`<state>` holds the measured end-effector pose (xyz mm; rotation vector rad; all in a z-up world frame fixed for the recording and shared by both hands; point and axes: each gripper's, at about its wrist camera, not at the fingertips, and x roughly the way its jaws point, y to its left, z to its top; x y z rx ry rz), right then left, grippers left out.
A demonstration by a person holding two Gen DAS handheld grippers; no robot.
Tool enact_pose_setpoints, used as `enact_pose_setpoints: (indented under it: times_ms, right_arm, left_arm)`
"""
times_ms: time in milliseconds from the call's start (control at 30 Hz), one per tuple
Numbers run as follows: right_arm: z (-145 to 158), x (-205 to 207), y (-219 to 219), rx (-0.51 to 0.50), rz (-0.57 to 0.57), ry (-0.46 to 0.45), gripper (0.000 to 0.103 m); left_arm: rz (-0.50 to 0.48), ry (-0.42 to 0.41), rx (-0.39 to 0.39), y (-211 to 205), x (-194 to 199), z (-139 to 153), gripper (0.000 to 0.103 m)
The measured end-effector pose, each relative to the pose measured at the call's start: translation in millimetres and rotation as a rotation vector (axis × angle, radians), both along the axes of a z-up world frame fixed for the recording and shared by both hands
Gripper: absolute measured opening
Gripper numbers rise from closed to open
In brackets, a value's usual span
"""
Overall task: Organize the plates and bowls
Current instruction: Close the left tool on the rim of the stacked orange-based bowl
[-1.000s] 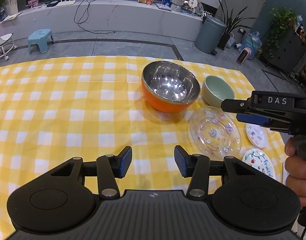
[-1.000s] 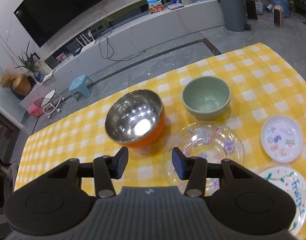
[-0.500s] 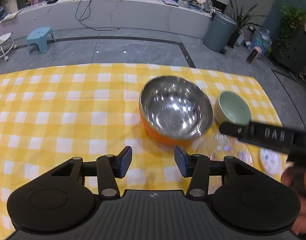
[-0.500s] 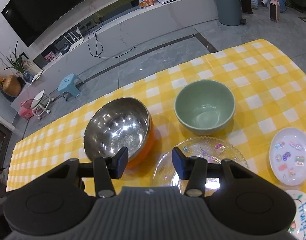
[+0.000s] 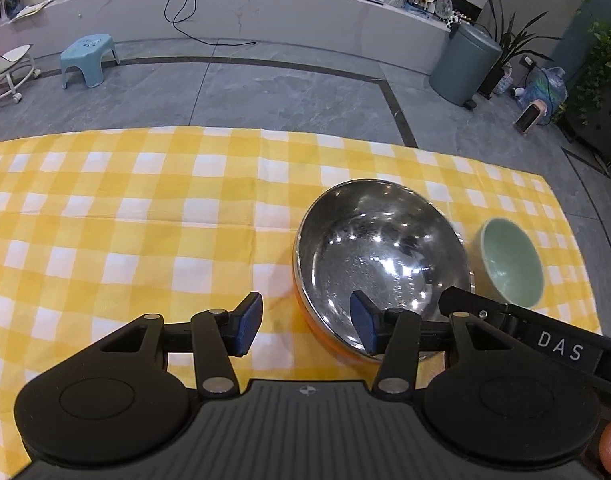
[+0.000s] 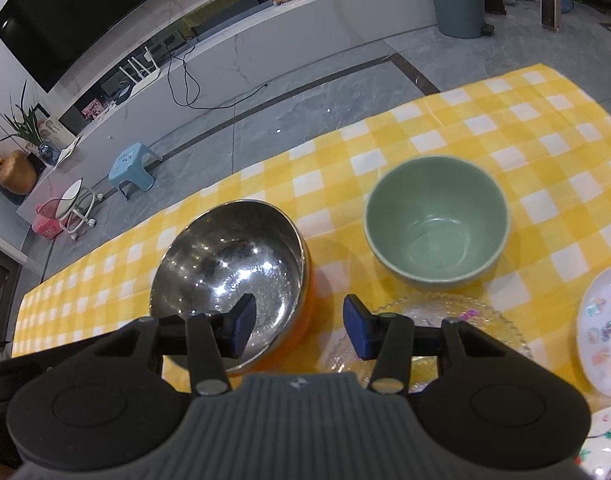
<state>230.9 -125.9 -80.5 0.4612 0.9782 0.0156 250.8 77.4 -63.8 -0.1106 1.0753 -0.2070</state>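
A steel bowl (image 5: 381, 264) with an orange outside stands on the yellow checked cloth (image 5: 145, 240). My left gripper (image 5: 305, 328) hovers at its near left rim, one pad outside, the other over the inside. Its jaws are opening and the pads do not press on the rim. My right gripper (image 6: 299, 330) is open astride the right rim of the steel bowl (image 6: 229, 276), touching nothing. One of its black fingers (image 5: 485, 312) crosses the left wrist view. To the right stands an empty green bowl (image 6: 437, 228), also in the left wrist view (image 5: 513, 264).
A clear patterned glass plate (image 6: 425, 316) lies under my right gripper's right finger. Two small white painted plates (image 6: 603, 328) (image 6: 609, 436) lie at the cloth's right edge. The far table edge (image 5: 265, 132) drops to a grey floor with a blue stool (image 5: 89, 56).
Both grippers have come forward and down to the steel bowl and now straddle its rim from either side. The bowls and plates have not moved.
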Motion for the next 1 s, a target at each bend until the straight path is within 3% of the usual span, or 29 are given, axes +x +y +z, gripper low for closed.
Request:
enact_pose_setpoints:
  times_ms: [333,433,800,1000]
  right_arm:
    - [-17,14,8,0.01,-0.023,-0.015,0.048]
    - [-24,17,7,0.012,-0.022,-0.008,0.047]
    - [-41,18,3,0.035,-0.019,0.009,0.035]
    - [-43,19,4,0.053,-0.007,0.006,0.022]
  left_arm:
    - [0.024,-0.001,-0.01,0,14,-12,0.058]
    - [0.017,-0.005,-0.008,-4,15,-17,0.053]
    - [-0.007,0.015,-0.003,-11,19,-27,0.043]
    - [-0.016,0.025,0.011,-14,19,-28,0.03]
